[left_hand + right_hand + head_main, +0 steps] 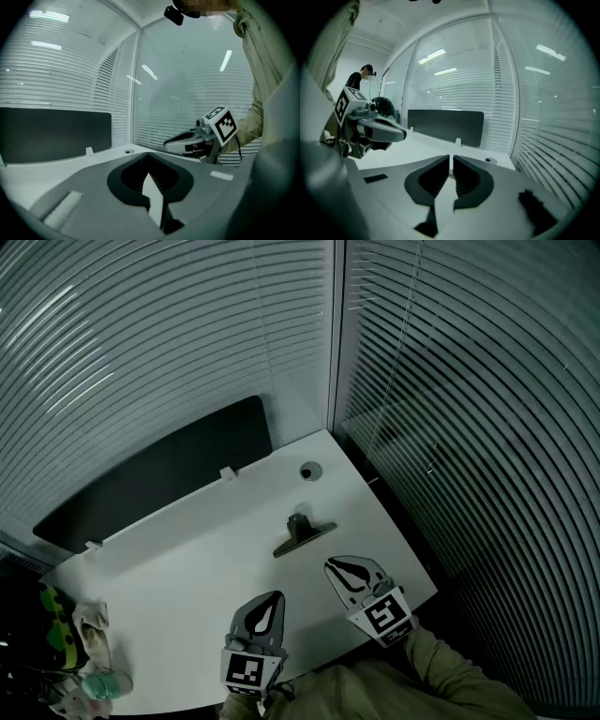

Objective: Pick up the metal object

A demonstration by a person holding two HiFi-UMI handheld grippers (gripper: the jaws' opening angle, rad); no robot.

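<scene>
Plainly, the white desk [187,559] sits cornered by slatted blinds [141,352], left gripper [277,597] and right gripper [330,565] jaws both closed, empty.

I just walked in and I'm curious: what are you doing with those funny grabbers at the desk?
A person holds a tool in each hand above a white desk. The left tool and the right tool are both shut and empty. A metal clip lies on the desk just ahead of them, and nothing touches it. It is not picked up yet.
</scene>
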